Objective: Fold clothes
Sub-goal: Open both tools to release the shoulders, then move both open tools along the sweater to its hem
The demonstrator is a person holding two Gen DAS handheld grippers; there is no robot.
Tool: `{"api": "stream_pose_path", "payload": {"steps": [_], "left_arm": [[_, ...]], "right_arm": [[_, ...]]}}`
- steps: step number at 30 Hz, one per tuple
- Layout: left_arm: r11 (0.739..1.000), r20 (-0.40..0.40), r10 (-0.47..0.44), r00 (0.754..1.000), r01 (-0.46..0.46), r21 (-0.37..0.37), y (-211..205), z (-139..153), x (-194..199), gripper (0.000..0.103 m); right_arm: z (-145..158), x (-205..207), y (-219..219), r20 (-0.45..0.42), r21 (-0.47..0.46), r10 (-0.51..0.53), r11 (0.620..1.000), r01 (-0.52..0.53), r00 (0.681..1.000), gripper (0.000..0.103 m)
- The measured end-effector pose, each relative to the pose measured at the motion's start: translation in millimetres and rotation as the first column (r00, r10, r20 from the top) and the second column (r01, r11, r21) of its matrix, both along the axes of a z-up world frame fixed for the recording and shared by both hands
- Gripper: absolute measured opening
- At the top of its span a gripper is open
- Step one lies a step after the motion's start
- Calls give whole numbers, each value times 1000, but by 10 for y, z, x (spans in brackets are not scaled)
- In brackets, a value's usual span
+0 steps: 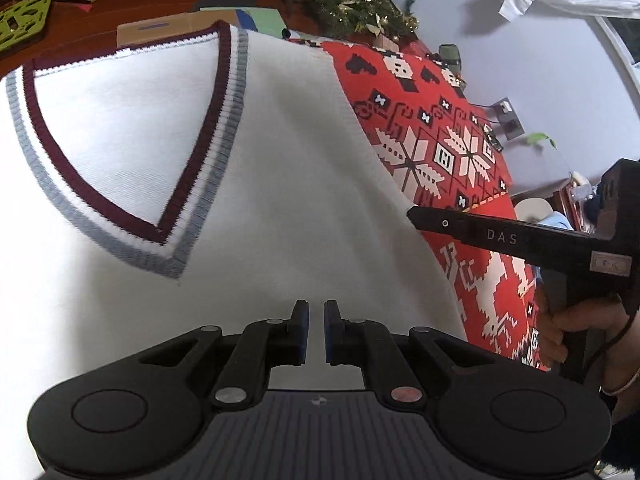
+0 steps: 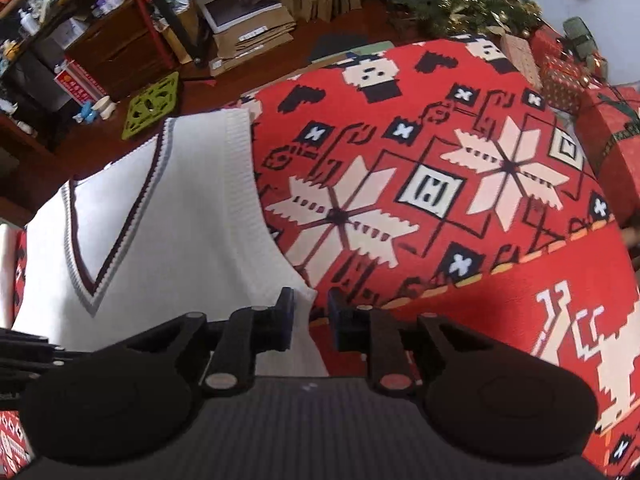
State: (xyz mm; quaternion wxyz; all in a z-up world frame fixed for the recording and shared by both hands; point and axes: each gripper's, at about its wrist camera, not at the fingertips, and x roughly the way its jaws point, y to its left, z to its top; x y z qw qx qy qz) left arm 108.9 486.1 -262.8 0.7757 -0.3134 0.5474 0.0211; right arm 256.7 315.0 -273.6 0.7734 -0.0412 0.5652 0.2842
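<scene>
White knit made up the vest (image 1: 280, 152), which lay flat on a red patterned cloth (image 1: 440, 152) covering the worktop. Its V-neck trim (image 1: 200, 184) ran in maroon and grey bands, and the neck opening pointed toward the near edge. The garment was spread out, unfolded, with the armhole edge curving along the cloth on the right.

Left tongs (image 1: 316, 330) hovered over the lower body of the vest, blue pads a narrow gap apart, holding nothing. Right tongs (image 2: 310, 320) stood at the vest's right side, where the armhole edge ended in a corner; the pads were parted somewhat wider, with that white corner lying between them, not pinched. From the left wrist view the right tool showed side-on, its tip at the vest's edge, and a hand (image 1: 576, 328) gripped its handle.

Beyond the worktop stood cardboard boxes (image 2: 248, 36), a green mat (image 2: 154, 104) on the floor and tinsel greenery (image 1: 360, 8).
</scene>
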Motion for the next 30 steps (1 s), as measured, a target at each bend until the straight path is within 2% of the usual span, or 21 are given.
{"api": "stream_pose_path", "payload": {"steps": [1, 3, 7, 13, 18, 22, 25, 28, 29, 30], "left_arm": [[1000, -3, 2, 1000, -2, -2, -13, -8, 13, 6], [1000, 2, 1, 1000, -1, -6, -43, -9, 36, 6], [999, 21, -31, 999, 31, -21, -134, -26, 73, 6], [999, 8, -48, 999, 48, -22, -270, -80, 53, 6], [999, 3, -28, 1000, 28, -24, -341, -76, -15, 6], [1000, -1, -14, 1000, 14, -20, -399, -86, -61, 6], [1000, -7, -11, 1000, 11, -3, -430, -97, -116, 6], [1000, -19, 9, 1000, -9, 13, -440, -84, -274, 6], [1000, -25, 17, 1000, -16, 19, -442, -78, -335, 6], [999, -30, 25, 999, -24, 25, -445, -72, -395, 6]], "right_arm": [[-7, -1, 10, -4, 5, 7, 1000, -7, 1000, 11], [-4, -6, 29, 2, 11, 28, 1000, -28, 1000, 4], [64, -31, 69, 119, -58, 105, 993, -98, 987, 2], [52, 37, -22, 114, -34, 111, 994, -108, 987, 6], [206, -20, -262, 82, 11, 30, 999, -31, 996, 10], [183, -244, -256, 39, 13, 72, 997, -73, 997, 10], [120, -416, -206, 15, -6, 111, 994, -111, 994, 9], [35, -473, -312, -1, -27, 69, 997, -69, 998, 8], [14, -495, -369, -9, -34, 59, 998, -59, 998, 2], [0, -528, -424, -14, -40, 57, 998, -57, 998, 1]]}}
